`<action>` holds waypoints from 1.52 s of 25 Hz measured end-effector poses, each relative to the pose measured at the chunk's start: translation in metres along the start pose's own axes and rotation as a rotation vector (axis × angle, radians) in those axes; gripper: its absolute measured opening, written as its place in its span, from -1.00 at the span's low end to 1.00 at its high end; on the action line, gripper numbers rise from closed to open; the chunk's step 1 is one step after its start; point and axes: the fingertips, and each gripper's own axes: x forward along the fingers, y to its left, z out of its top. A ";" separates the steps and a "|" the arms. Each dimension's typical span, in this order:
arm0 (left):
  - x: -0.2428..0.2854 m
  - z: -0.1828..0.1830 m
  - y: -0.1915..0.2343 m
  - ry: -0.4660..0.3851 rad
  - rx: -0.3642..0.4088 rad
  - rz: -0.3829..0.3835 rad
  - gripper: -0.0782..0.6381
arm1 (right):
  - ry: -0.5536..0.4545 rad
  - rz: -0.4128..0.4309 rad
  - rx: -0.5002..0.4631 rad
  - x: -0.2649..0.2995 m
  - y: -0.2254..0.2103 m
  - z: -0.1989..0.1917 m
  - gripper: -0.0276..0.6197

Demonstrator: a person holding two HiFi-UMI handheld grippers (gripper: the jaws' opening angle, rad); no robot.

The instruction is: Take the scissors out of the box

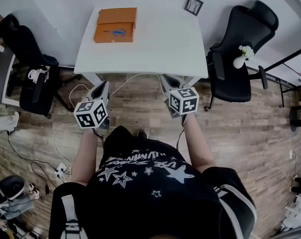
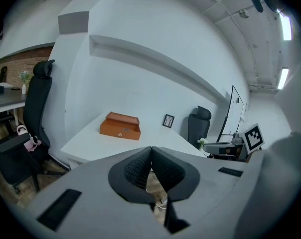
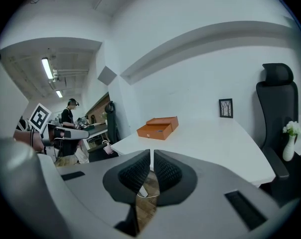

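Note:
An orange box [image 1: 115,25] lies at the far left of the white table [image 1: 155,49], with a blue mark on its top. I cannot make out any scissors. The box [image 2: 120,126] stands far ahead in the left gripper view, and the right gripper view shows the box [image 3: 158,127] at a similar distance. My left gripper [image 1: 101,87] and right gripper [image 1: 166,79] hover over the wooden floor just short of the table's near edge, well away from the box. The left gripper [image 2: 151,149] has its jaws together on nothing. The right gripper [image 3: 151,151] is likewise shut and holds nothing.
A small framed picture [image 1: 193,5] stands at the table's far right corner. Black office chairs sit on the left [image 1: 28,68] and right [image 1: 240,49], the right one beside a white vase [image 1: 240,59]. Cables and a power strip [image 1: 61,171] lie on the floor. Another person [image 3: 68,116] stands at a distant desk.

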 end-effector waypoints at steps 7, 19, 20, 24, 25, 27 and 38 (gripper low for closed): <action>0.024 0.011 0.014 0.008 -0.006 0.014 -0.73 | 0.011 0.008 0.015 0.024 -0.013 0.005 -0.75; 0.098 0.032 0.052 0.022 -0.026 -0.023 -0.73 | 0.041 -0.030 0.017 0.086 -0.045 0.020 -0.75; 0.105 0.036 0.058 0.022 -0.028 -0.025 -0.73 | 0.043 -0.030 0.016 0.095 -0.047 0.024 -0.75; 0.133 0.053 0.085 0.030 -0.030 -0.030 -0.73 | 0.049 -0.021 0.004 0.133 -0.050 0.040 -0.75; 0.141 0.058 0.093 0.031 -0.030 -0.032 -0.73 | 0.051 -0.019 0.000 0.144 -0.051 0.045 -0.75; 0.158 0.072 0.108 0.031 -0.027 -0.037 -0.73 | 0.051 -0.002 -0.009 0.166 -0.051 0.057 -0.75; 0.236 0.127 0.181 0.052 -0.013 -0.064 -0.73 | 0.072 0.072 -0.076 0.284 -0.042 0.123 -0.75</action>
